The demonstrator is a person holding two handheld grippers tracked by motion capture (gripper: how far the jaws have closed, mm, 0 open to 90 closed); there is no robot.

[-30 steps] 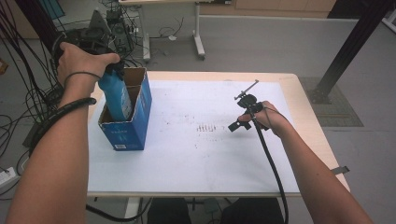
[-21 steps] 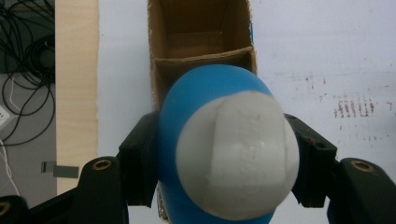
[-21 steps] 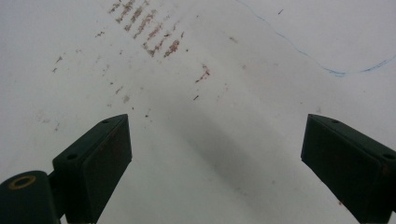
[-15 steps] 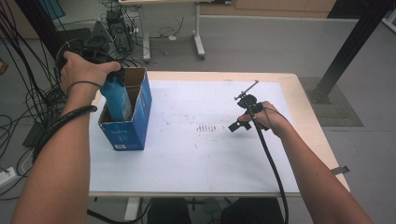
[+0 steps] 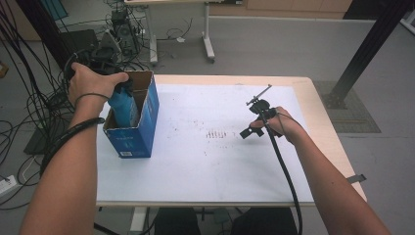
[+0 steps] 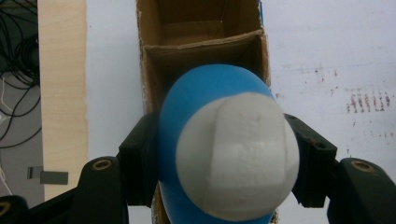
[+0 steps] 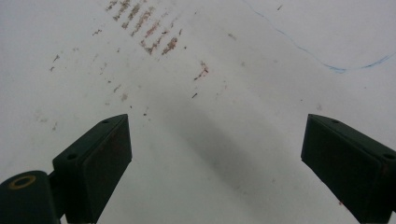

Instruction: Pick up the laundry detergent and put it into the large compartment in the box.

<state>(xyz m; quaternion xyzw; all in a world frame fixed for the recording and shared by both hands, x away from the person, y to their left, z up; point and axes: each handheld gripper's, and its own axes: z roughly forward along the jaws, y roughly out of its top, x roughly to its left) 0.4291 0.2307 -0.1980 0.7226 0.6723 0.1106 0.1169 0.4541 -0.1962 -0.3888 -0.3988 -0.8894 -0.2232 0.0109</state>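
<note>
The left gripper (image 5: 120, 90) holds a blue bottle (image 6: 205, 116) with a white cap (image 6: 238, 161), its black fingers (image 6: 140, 163) pressed against the bottle's two sides just below the cap. In the high view the bottle (image 5: 125, 105) stands upright, its lower part inside the near compartment of a blue cardboard box (image 5: 139, 129) with an open top. The left gripper view looks straight down on the cap; beyond it a cardboard divider (image 6: 201, 42) splits the box (image 6: 149, 70) into two compartments, and the far one lies open past the divider. The left hand (image 5: 90, 83) wraps the gripper from above, at the far left of the counter (image 5: 313, 103).

The box stands on a white sheet (image 5: 205, 166) that covers most of the counter's top, near the sheet's left edge. A patch of small brownish marks (image 5: 218, 133) sits about the middle of the sheet, between the box and the right hand (image 5: 284, 125).

The right gripper (image 5: 252, 129) rests low over the sheet at the right side, well apart from the box, with its cable (image 5: 284, 166) trailing back along the forearm. In the right gripper view its fingers (image 7: 95, 161) stand wide apart with nothing between them, bare sheet (image 7: 224, 140) below and the brownish marks (image 7: 149, 30) farther off.
</note>
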